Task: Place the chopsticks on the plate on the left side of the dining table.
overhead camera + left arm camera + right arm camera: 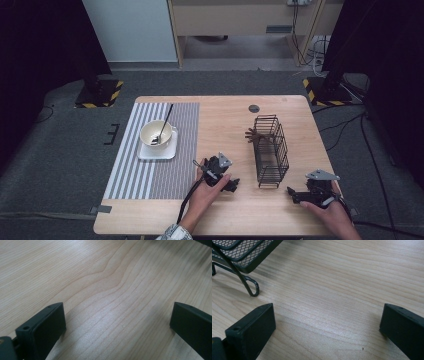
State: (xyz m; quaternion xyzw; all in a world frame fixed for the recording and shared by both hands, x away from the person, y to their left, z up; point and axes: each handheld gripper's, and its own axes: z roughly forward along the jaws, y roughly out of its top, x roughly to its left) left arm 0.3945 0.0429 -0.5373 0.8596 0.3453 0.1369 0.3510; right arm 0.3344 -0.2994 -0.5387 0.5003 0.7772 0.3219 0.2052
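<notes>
A cream bowl (156, 133) with a dark spoon (164, 124) in it sits on a white square plate (158, 152) on the striped placemat (150, 170). A black wire rack (271, 150) stands right of centre, with something brown (250, 134) at its far left side. My left gripper (235, 184) rests on the wood near the front, left of the rack, open over bare table (112, 302). My right gripper (291, 192) lies at the front right, pointing left toward the rack's foot (253, 287), jaws open and holding nothing.
The wooden table (230, 215) has a round cable grommet (254, 108) at the back. Dark curtains, black-and-yellow stand bases (100, 93) and cables lie on the grey floor behind. Bare wood runs between the placemat and the rack.
</notes>
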